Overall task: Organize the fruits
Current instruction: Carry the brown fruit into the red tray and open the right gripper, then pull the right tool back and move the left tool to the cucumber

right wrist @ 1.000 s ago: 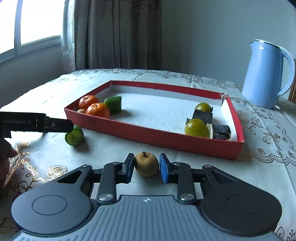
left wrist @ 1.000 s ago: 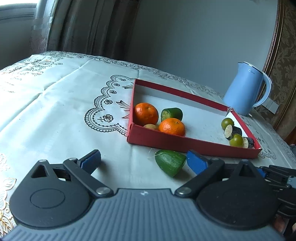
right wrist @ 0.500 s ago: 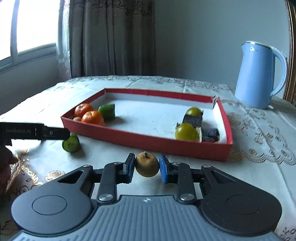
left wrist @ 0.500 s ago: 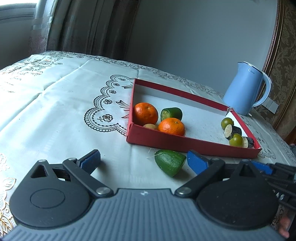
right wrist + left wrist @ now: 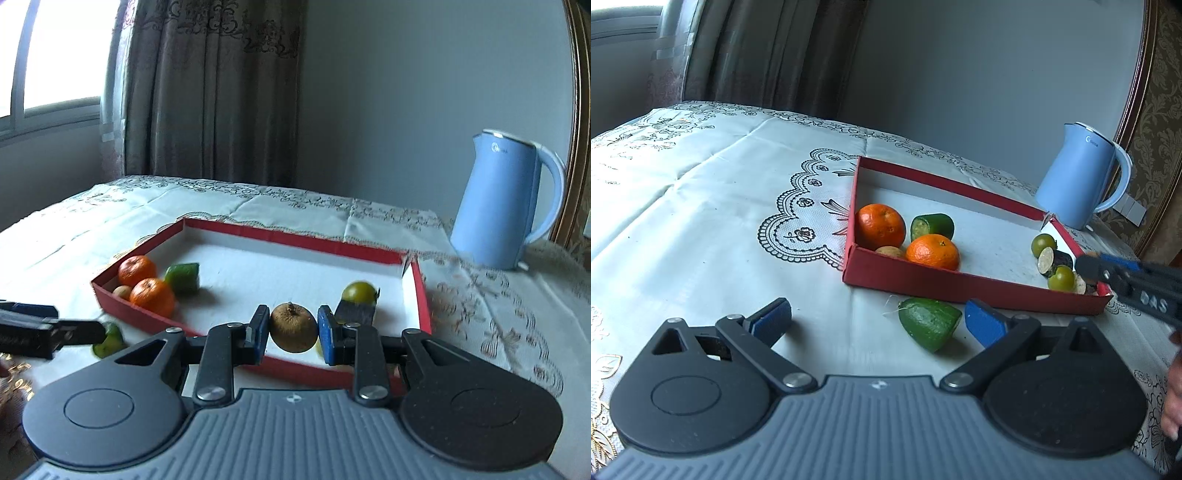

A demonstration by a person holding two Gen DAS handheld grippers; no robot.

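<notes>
My right gripper (image 5: pixel 293 328) pinches the small brown longan (image 5: pixel 293 326) at mid-sides; it looks light with a brittle shell, so squeeze softly. Left gripper (image 5: pixel 877 317) spread beside the cucumber piece (image 5: pixel 931 326).

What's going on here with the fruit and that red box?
A person is sorting fruit into a red tray with a gripper in each hand. The right gripper is shut on a small brown fruit, held above the tray's near edge. The left gripper is open over the tablecloth, with a cut green piece lying between its pads, not gripped. Two oranges and other pieces already sit in the tray.
</notes>
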